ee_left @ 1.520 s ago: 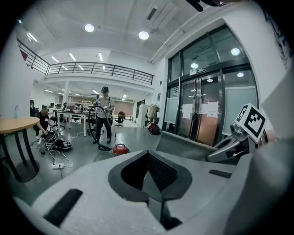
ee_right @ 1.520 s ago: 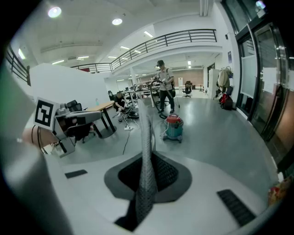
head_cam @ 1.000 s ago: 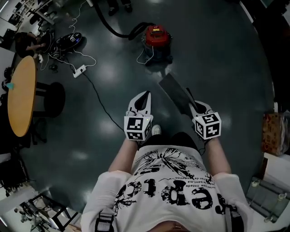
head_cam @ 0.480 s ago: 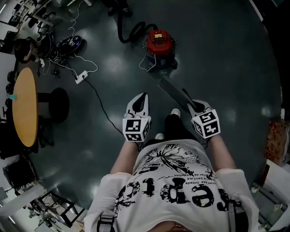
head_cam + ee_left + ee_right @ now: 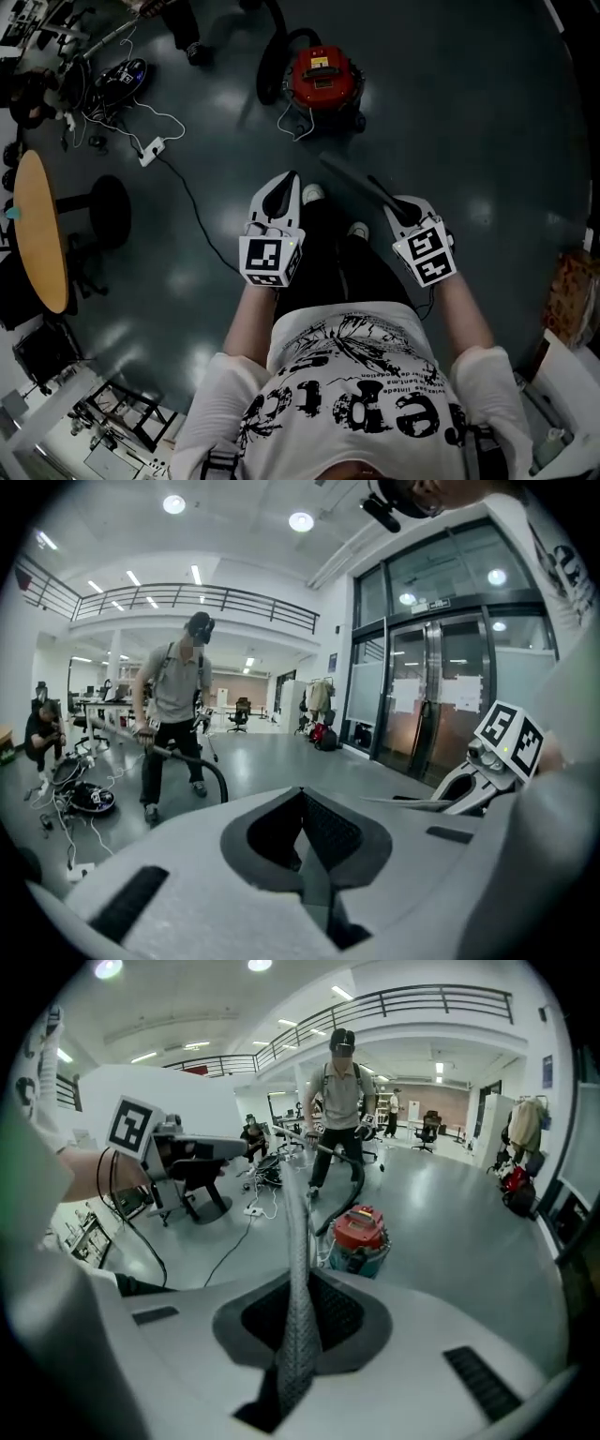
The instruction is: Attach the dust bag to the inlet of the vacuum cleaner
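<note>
The red vacuum cleaner [image 5: 322,77] stands on the dark floor ahead of me; the right gripper view has it just beyond the jaws [image 5: 358,1237]. My right gripper [image 5: 392,208] is shut on the flat grey dust bag [image 5: 352,178], which sticks out toward the vacuum. In the right gripper view the bag [image 5: 298,1288] shows edge-on as a thin strip between the jaws. My left gripper [image 5: 288,181] is shut and empty, held beside the right one at about the same height. The left gripper view shows its closed jaws [image 5: 302,827] and the right gripper with the bag [image 5: 412,803].
Another person [image 5: 339,1101] stands behind the vacuum holding its black hose [image 5: 272,56]. A power strip with cables [image 5: 150,148] lies to the left, near a round wooden table [image 5: 42,234] and a black stool base [image 5: 103,211]. A cardboard box [image 5: 567,295] sits at the right.
I have walked toward the vacuum, which now lies closer and larger in the head view. Both grippers moved forward with me, and the bag stays in the right one.
</note>
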`<state>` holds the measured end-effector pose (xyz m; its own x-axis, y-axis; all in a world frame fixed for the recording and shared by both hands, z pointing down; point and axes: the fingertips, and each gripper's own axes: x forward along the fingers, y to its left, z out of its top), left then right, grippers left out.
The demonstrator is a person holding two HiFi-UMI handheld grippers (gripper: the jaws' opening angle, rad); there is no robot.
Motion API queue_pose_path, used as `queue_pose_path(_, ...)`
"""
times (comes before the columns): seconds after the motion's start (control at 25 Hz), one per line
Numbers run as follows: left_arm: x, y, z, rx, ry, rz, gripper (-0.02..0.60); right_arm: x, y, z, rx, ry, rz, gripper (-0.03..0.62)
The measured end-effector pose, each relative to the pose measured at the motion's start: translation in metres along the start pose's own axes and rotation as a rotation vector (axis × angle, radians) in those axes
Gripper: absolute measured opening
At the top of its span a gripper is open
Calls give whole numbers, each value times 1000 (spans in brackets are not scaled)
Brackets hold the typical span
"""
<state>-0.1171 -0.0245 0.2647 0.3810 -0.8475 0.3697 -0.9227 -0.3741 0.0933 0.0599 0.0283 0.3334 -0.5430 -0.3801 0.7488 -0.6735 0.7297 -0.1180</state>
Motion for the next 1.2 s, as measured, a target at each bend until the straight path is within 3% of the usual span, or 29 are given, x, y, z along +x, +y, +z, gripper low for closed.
queue_pose_path(0.16,70,24,-25,78,16,-46,5,58,-33,-15,-4,21,22,25)
queue_pose_path(0.32,151,45,-90,173,-15,-116,3,144,-62,-51,-10,-8,46,25)
queue_pose_path(0.48,228,72,-152,278,-66,-133,3,227,-92,-87,-24,-59,56,25)
queue_pose_path(0.6,271,91,-183,263,-127,-145,5,280,-107,-98,-79,-78,43,25)
queue_pose_path(0.68,289,95,-199,235,-165,-159,5,310,-118,-110,-155,-78,23,25)
queue_pose_path(0.76,305,97,-217,255,-173,-157,5,335,-129,-122,-248,-77,16,25)
queue_pose_path(0.92,329,115,-246,303,-142,-134,10,368,-143,-139,-328,-67,14,25)
queue_pose_path(0.96,334,120,-249,330,-126,-128,36,372,-146,-139,-328,-63,13,25)
queue_pose_path(1.08,351,132,-236,471,-67,-117,91,372,-147,-133,-324,-55,31,25)
queue_pose_path(1.2,377,140,-221,610,13,-154,160,366,-145,-126,-366,-49,66,25)
